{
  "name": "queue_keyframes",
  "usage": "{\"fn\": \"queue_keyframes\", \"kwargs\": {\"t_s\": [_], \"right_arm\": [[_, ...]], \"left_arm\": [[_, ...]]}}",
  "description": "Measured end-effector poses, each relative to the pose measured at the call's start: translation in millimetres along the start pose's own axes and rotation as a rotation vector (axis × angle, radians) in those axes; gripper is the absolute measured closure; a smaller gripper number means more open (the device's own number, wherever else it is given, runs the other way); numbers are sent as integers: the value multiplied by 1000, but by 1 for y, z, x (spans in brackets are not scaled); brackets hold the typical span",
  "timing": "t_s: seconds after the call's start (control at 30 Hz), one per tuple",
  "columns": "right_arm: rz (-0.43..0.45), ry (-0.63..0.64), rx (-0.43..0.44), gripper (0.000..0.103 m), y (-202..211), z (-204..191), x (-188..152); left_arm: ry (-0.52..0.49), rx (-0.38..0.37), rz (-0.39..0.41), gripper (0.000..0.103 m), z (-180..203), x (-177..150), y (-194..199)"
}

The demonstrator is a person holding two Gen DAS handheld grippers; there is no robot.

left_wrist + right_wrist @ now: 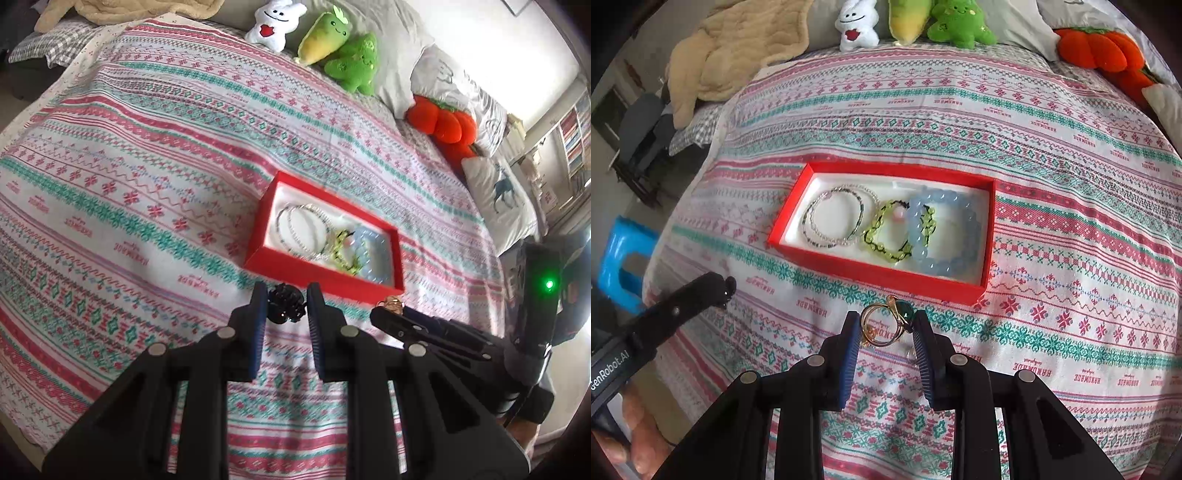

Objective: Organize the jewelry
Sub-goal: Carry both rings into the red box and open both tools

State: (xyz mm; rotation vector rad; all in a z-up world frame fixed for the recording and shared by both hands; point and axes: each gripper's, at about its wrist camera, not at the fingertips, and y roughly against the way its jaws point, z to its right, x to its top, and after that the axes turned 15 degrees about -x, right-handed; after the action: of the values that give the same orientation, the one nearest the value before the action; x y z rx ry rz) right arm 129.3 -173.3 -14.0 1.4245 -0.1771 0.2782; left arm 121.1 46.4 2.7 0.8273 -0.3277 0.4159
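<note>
Patterned bedspread [1071, 229], red tray [882, 275] (bracelets inside)

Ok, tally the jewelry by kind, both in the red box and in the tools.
Bracelets in the red box: 3 (clear beaded, yellow-green, pale blue)
Gold ring, green stone, in right tool: 1
Black beaded piece in left tool: 1
Total: 5

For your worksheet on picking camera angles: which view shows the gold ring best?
The right wrist view: the ring sits large and sharp in the right gripper. The left wrist view shows only a small gold glimpse at that gripper's tip.
</note>
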Motion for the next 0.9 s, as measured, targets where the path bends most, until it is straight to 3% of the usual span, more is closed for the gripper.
{"fn": "queue_keyframes", "kwargs": {"t_s": [0.23, 0.4, 0.73, 0.9], "right_arm": [[59, -132, 14, 74, 1, 22, 14], [86, -206, 28, 74, -5, 33, 22], [60, -236, 32, 74, -29, 31, 29], [58, -217, -5, 74, -35, 24, 30]], "left_arm": [[16, -63, 37, 80, 6, 15, -18], [11, -52, 33, 80, 6, 23, -36], [6, -23, 13, 80, 7, 28, -66], [1, -10, 0, 80, 10, 27, -77]]}}
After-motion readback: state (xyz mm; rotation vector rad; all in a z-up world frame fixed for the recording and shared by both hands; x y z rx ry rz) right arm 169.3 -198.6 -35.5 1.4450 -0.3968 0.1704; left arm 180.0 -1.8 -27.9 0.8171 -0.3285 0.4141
